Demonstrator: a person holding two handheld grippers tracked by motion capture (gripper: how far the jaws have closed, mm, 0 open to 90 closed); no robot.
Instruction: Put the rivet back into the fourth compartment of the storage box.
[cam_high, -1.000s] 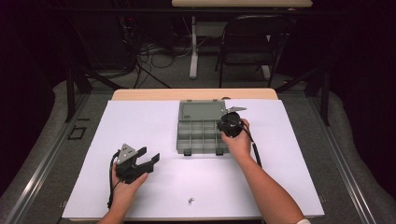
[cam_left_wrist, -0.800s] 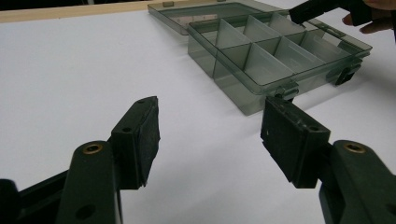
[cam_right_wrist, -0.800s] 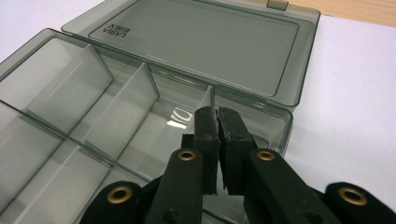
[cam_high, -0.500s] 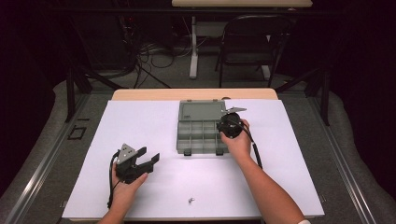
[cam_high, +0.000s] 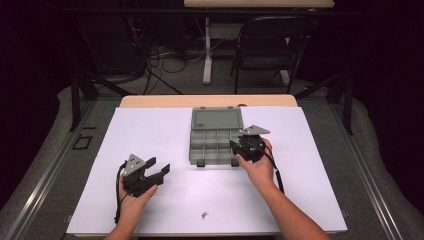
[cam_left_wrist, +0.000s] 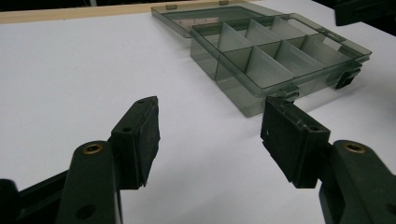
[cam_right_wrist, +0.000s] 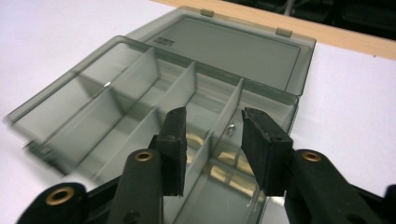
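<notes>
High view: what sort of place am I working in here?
Most likely a lab or recording room, not a home: a table covered in plain white, loose cables on the floor behind it, a folding chair, and dark surroundings. A clear compartment box lies open.

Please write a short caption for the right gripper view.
Open right gripper above a compartment of the open organizer box, a small metal piece lying inside.

Left gripper (cam_high: 159, 169) held level in left hand (cam_high: 131, 202), jaws spread wide, nothing between. Right gripper (cam_high: 239, 146) in right hand (cam_high: 258, 167), jaws just been opening, nothing gripped.
</notes>
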